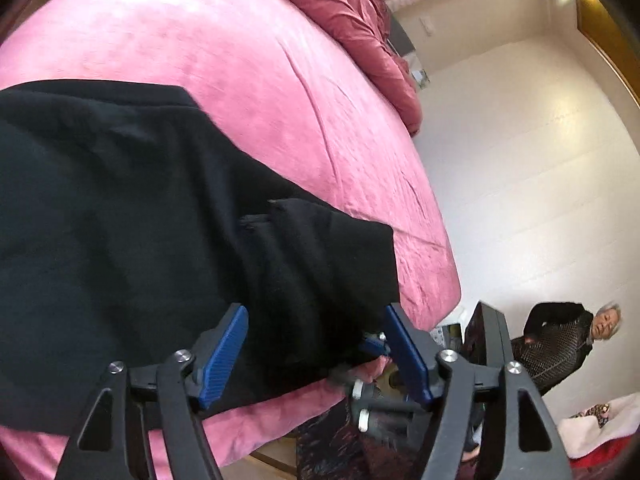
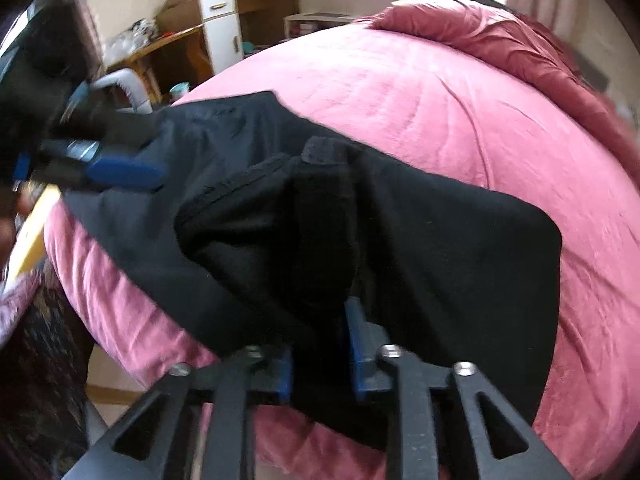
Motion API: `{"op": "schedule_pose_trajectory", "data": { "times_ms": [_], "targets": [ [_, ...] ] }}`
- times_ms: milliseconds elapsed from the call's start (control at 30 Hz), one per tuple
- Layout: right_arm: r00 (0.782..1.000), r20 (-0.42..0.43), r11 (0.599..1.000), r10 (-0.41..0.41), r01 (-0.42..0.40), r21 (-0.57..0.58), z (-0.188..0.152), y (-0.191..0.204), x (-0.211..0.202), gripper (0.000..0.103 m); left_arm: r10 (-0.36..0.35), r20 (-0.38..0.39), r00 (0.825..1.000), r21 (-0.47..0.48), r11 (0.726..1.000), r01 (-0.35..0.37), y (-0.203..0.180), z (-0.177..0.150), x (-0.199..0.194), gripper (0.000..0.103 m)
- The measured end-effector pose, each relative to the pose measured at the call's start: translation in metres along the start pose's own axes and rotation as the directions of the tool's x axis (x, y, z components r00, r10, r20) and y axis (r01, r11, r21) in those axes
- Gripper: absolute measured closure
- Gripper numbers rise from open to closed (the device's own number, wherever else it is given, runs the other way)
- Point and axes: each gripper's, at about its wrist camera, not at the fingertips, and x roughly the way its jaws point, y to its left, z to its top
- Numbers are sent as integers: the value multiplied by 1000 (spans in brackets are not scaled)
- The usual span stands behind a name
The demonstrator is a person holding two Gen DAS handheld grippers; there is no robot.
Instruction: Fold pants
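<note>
Pants (image 1: 140, 220), black, lie spread across the near part of a bed covered in a pink sheet (image 1: 260, 80), with one edge hanging over the mattress side. A darker red quilt (image 1: 352, 12) is bunched at the far end of the bed. The left gripper (image 1: 316, 320) hangs over the near edge of the pants with its blue-padded fingers (image 1: 224, 356) standing wide apart, black cloth lying under the gap but not pinched. The right gripper (image 2: 320, 344) sits low over a raised fold in the middle of the pants; its jaws are partly apart, and the fabric seems to bulge up between them, though blur makes it hard to say whether the pads press on it. From the right wrist view the left gripper shows at the far left edge of the pants. A person (image 1: 560, 344) in dark clothing stands on the pale floor (image 1: 520, 160) beyond the bed, and a white cabinet (image 2: 222, 28) stands against the far wall.
</note>
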Motion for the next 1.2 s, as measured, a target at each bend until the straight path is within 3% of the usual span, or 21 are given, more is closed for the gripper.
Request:
{"op": "schedule_pose_trajectory", "data": {
  "times_ms": [100, 233, 333, 467, 500, 533, 567, 600, 767, 933, 1100, 1200],
  "targets": [
    [995, 4, 995, 97, -97, 36, -9, -5, -9, 37, 0, -38, 999, -21, 1000, -1, -1, 7, 20, 29],
    [989, 44, 979, 144, -149, 142, -24, -26, -31, 36, 36, -67, 997, -42, 998, -39, -1, 11, 38, 28],
    [991, 60, 967, 120, -130, 220, -38, -46, -43, 36, 47, -94, 994, -51, 997, -52, -2, 9, 49, 28],
    [993, 65, 943, 100, -115, 313, -57, -68, -54, 39, 112, -143, 983, -17, 993, -115, -11, 8, 68, 31],
    [993, 65, 934, 97, -114, 338, -63, -74, -57, 40, 127, -155, 980, -11, 991, -130, -12, 8, 73, 32],
    [993, 66, 924, 97, -114, 364, -69, -79, -59, 41, 156, -160, 975, 10, 988, -157, -14, 8, 79, 42],
    [993, 68, 914, 98, -117, 387, -74, -84, -61, 41, 172, -163, 971, 25, 985, -171, -16, 8, 83, 60],
    [994, 67, 903, 89, -109, 415, -81, -89, -66, 41, 193, -167, 967, 41, 981, -189, -17, 8, 87, 67],
    [998, 59, 857, 30, -56, 513, -108, -115, -80, 41, 158, -124, 980, 63, 987, -151, -25, 6, 79, 87],
    [998, 58, 813, -22, -16, 581, -120, -132, -78, 46, 100, -76, 992, 79, 992, -94, -31, 5, 47, 90],
    [999, 38, 825, -16, -8, 566, -114, -130, -68, 50, 229, -117, 966, 73, 972, -221, -7, -6, 60, 90],
    [1000, 19, 831, -15, 2, 556, -113, -129, -70, 50, 226, -122, 966, 34, 974, -223, 7, -16, 65, 85]
  ]
}}
